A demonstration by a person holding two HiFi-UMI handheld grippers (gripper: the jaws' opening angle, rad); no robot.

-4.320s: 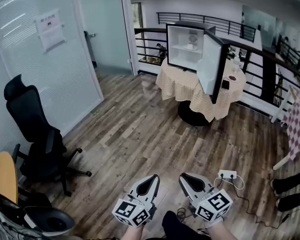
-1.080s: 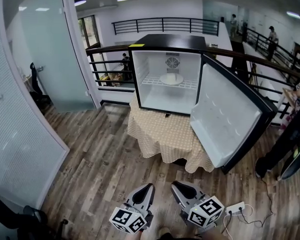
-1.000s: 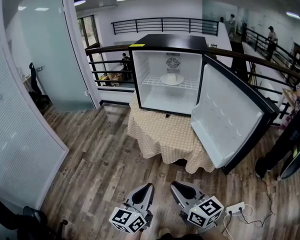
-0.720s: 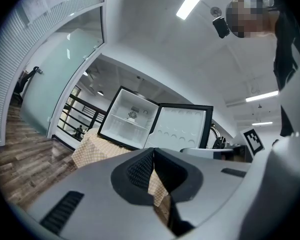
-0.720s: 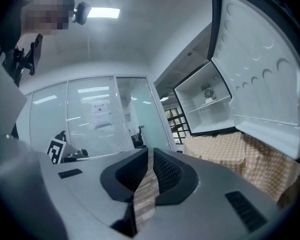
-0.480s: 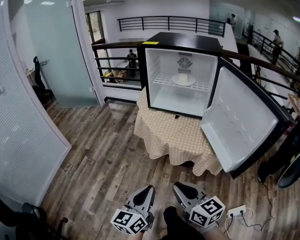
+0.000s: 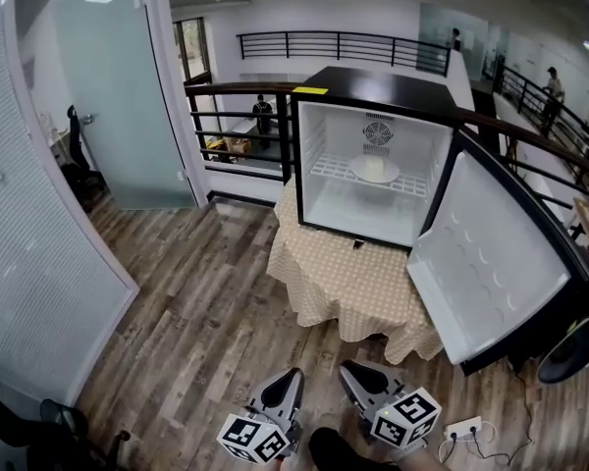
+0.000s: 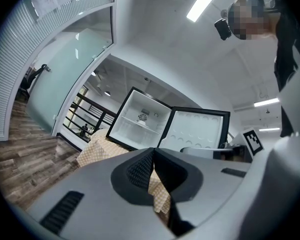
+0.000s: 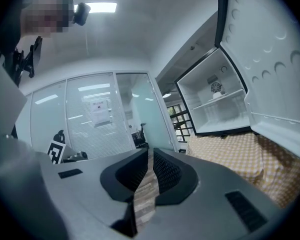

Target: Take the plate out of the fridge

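Observation:
A white plate (image 7: pixel 375 169) lies on the wire shelf inside the small black fridge (image 7: pixel 373 155). The fridge stands on a round table with a checkered cloth (image 7: pixel 348 283), and its door (image 7: pixel 491 263) is swung wide open to the right. Both grippers are low at the near edge of the head view, well short of the table. My left gripper (image 7: pixel 294 373) (image 8: pixel 153 151) is shut and empty, pointing toward the fridge (image 8: pixel 140 121). My right gripper (image 7: pixel 346 368) (image 9: pixel 151 151) is also shut on nothing, with the fridge (image 9: pixel 217 106) and the plate (image 9: pixel 218 96) off to its right.
A frosted glass partition (image 7: pixel 49 165) and a glass door run along the left. A black railing (image 7: pixel 236 106) stands behind the table. A white power strip with cables (image 7: pixel 466 427) lies on the wood floor at the right. A black chair base (image 7: pixel 49 430) sits at the lower left.
The fridge and table have come nearer and shifted right in the head view. Both grippers keep their place at the bottom edge, still shut.

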